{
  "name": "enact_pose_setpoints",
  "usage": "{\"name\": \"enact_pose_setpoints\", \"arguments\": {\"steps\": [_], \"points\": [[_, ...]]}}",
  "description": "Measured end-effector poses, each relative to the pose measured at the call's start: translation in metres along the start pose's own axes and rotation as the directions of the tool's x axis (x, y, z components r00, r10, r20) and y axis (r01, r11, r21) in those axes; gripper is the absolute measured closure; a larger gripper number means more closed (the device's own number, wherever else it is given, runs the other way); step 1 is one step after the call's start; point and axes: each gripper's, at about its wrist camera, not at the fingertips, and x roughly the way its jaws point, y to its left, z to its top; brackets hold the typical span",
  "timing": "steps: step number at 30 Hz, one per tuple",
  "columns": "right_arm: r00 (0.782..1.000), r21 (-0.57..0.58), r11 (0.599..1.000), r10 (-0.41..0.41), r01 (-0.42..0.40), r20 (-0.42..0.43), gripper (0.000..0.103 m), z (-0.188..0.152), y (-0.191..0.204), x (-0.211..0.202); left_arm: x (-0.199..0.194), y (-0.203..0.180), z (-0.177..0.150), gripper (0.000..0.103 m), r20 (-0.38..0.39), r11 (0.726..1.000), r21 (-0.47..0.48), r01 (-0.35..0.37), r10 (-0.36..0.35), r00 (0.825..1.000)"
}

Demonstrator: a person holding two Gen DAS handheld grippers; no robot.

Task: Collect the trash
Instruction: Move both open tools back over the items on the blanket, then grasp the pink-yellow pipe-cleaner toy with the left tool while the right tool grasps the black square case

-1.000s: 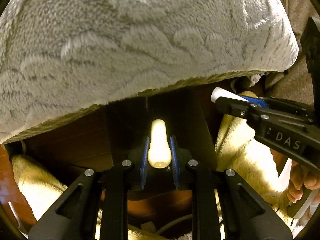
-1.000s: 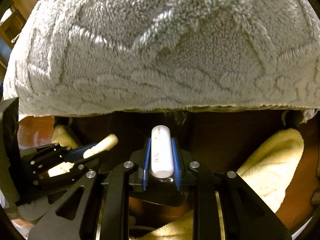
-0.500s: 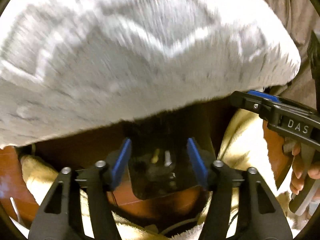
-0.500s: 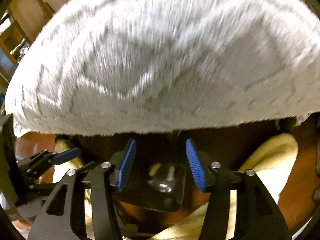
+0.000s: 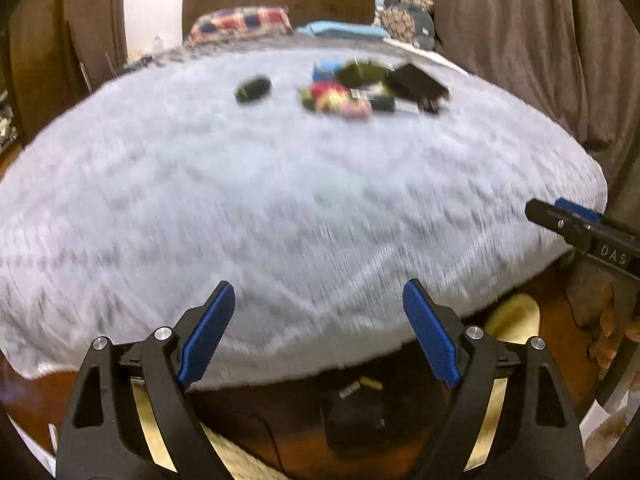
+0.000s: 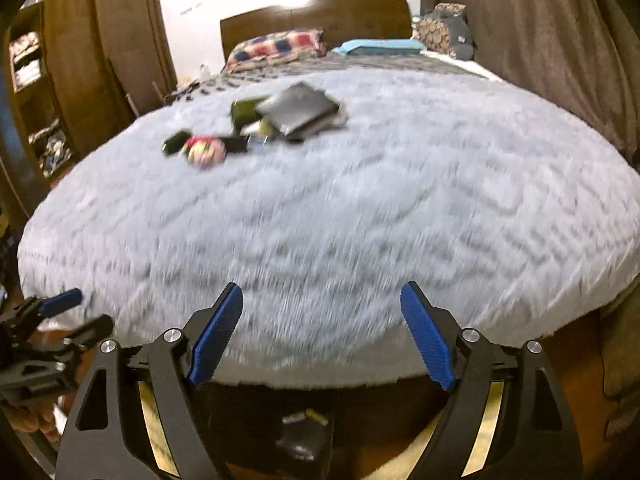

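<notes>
My left gripper [image 5: 318,330] is open and empty, raised at the near edge of a bed with a grey fluffy blanket [image 5: 280,200]. My right gripper [image 6: 320,334] is open and empty too; it shows at the right in the left wrist view [image 5: 560,216]. A dark bin [image 5: 352,416] stands on the floor below, with small pieces in it; it also shows in the right wrist view [image 6: 300,436]. A blurred pile of trash [image 5: 340,98] lies far back on the blanket: colourful wrappers, a dark oval item [image 5: 253,89] and a black flat packet [image 5: 418,82]. The pile shows in the right wrist view [image 6: 256,128].
A wooden headboard [image 5: 280,4] and pillows [image 5: 240,24] stand at the far end. Brown curtains [image 5: 520,40] hang at the right, a wooden wardrobe [image 6: 80,60] at the left. A yellow towel [image 5: 512,320] lies on the brown floor by the bin.
Both grippers opened and dropped their tubes, a cream one and a white one, over the bin. Both then lifted and tilted up, so the bed top and trash pile came into view.
</notes>
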Motion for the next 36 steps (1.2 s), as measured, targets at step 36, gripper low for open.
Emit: {"name": "enact_pose_setpoints", "arguments": {"steps": [36], "points": [[1.0,0.019,1.0,-0.003,0.002,0.031,0.021,0.071,-0.01,0.072,0.149,-0.009,0.15,0.034,-0.067,0.994,0.076,0.077,-0.072,0.995]]}}
